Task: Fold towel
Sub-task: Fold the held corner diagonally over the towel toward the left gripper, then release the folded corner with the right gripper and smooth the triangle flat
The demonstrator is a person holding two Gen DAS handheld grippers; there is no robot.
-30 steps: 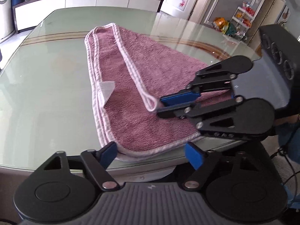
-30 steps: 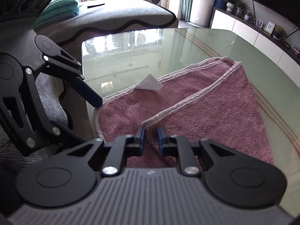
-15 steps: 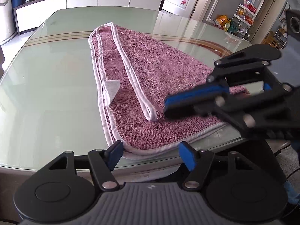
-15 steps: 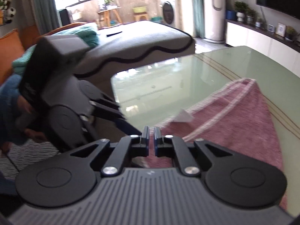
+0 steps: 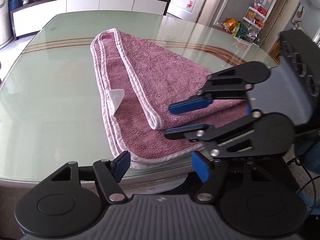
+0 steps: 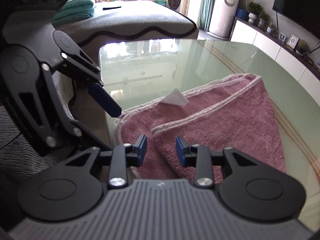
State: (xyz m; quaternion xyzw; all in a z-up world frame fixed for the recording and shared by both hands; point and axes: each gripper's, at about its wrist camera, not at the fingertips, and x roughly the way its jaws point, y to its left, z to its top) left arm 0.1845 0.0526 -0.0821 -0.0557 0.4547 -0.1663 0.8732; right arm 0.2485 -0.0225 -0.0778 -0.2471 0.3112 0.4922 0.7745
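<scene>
Towel [image 5: 160, 92] lies on the glass worktop [image 5: 50, 104], pink with a white hem, already doubled but skewed: the top layer runs diagonal, so it reads as a rough triangle instead of a clean rectangle, with its near edge right at the worktop rim closest to me. White care tag [image 5: 115, 100] pokes out along the left hem, which tells me which layer is underneath. My right tool [image 5: 180, 120] sits low over the near corner of the top layer [image 5: 155, 123]; its jaws are opening, the corner lies in the gap between them, and no pad presses on the cloth. From the right wrist view the same corner [image 6: 160, 134] shows between the blue pads, loose. I read that as a release: corner laid down where I wanted the fold to end. My left tool [image 5: 160, 164] hangs wide apart at the worktop rim, straddling the towel's near hem [image 5: 152, 161] without touching, holding nothing. It's parked there, I'd guess, to take that hem for the next fold. Risk: the top edge isn't parallel to the bottom one, so the next fold inherits the skew unless I square it first.
</scene>
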